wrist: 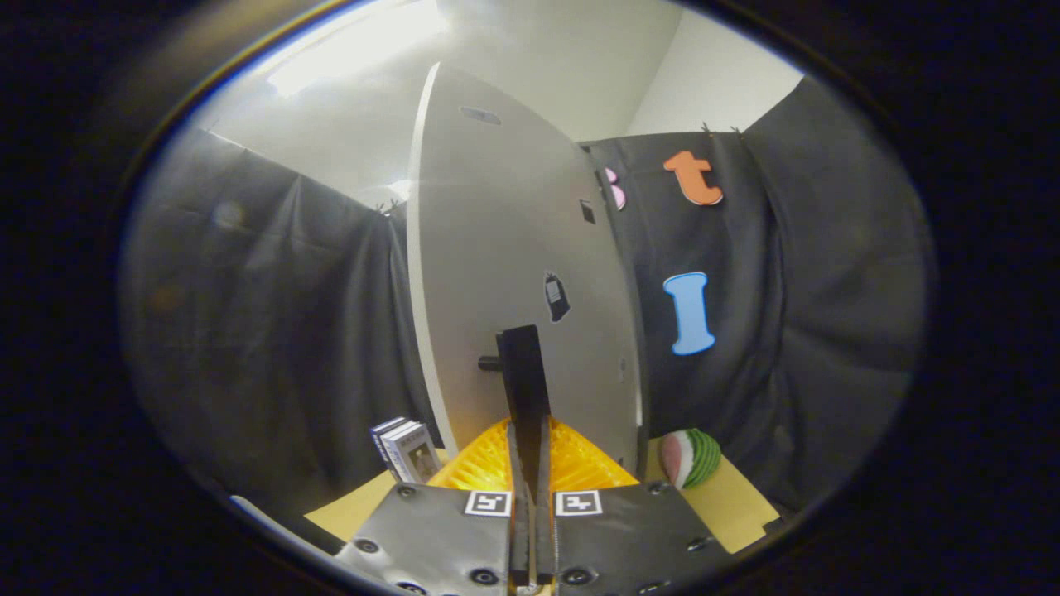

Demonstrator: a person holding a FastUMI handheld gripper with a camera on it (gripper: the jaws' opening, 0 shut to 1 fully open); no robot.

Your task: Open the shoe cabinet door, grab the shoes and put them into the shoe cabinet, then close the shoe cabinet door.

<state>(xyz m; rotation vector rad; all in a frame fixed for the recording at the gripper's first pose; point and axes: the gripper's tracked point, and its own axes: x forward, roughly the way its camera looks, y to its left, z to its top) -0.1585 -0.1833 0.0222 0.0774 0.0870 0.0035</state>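
Observation:
The pale shoe cabinet door (513, 248) stands upright straight ahead, turned so that its left edge shows. A small dark knob (489, 362) sticks out of the door face just left of the fingertips. My gripper (522, 343) is shut, its two fingers pressed together, with their tips up against the door beside the knob. Whether the tips touch the knob I cannot tell. A dark sticker (556, 296) sits on the door a little above the fingertips.
A small box (406, 451) stands on the tan tabletop (745, 505) left of the door's foot. A watermelon-slice toy (691, 457) lies right of the door. Black cloth walls close in on both sides.

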